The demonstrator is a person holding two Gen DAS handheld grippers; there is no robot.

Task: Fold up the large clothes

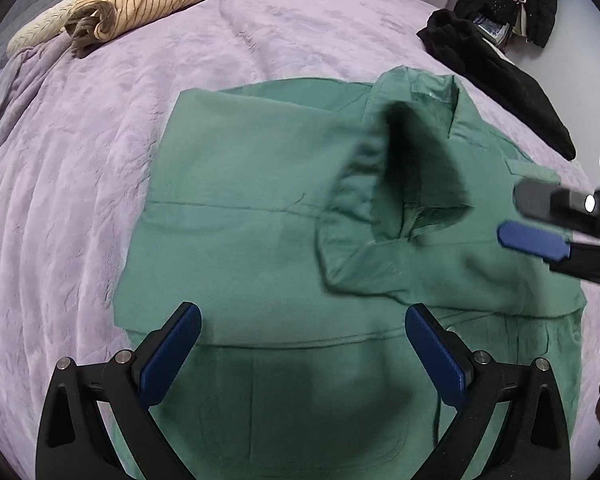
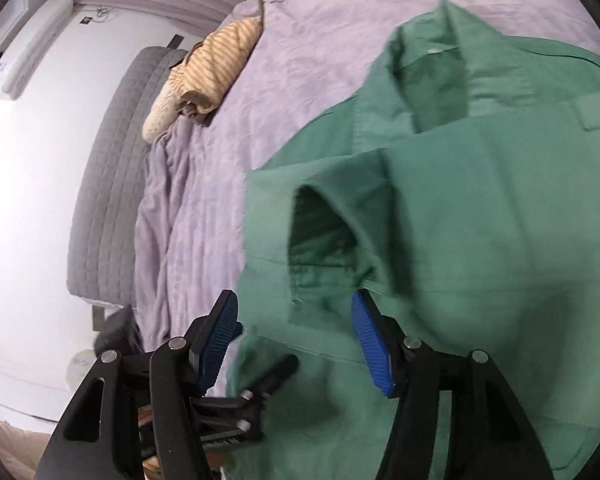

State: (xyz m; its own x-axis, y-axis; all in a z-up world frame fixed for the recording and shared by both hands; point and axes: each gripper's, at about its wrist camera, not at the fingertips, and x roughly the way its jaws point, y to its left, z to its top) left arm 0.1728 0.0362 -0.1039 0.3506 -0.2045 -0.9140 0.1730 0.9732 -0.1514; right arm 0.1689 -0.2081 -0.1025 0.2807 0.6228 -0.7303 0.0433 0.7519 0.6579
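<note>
A large green shirt [image 1: 260, 216] lies on the lilac bedspread [image 1: 80, 168], its sides folded in and one sleeve lying across it with the cuff opening [image 1: 416, 168] facing up. My left gripper [image 1: 302, 332] is open and empty just above the shirt's near part. My right gripper [image 2: 296, 320] is open above the sleeve cuff [image 2: 324, 236], with cloth between its blue pads but not pinched. The right gripper also shows at the right edge of the left wrist view [image 1: 540, 220]. The shirt fills the right of the right wrist view [image 2: 480, 220].
A pile of striped tan and cream clothes [image 1: 132, 4] lies at the far left of the bed. Black garments [image 1: 496, 60] lie at the far right edge. A grey quilted headboard [image 2: 112, 184] and white wall stand beside the bed.
</note>
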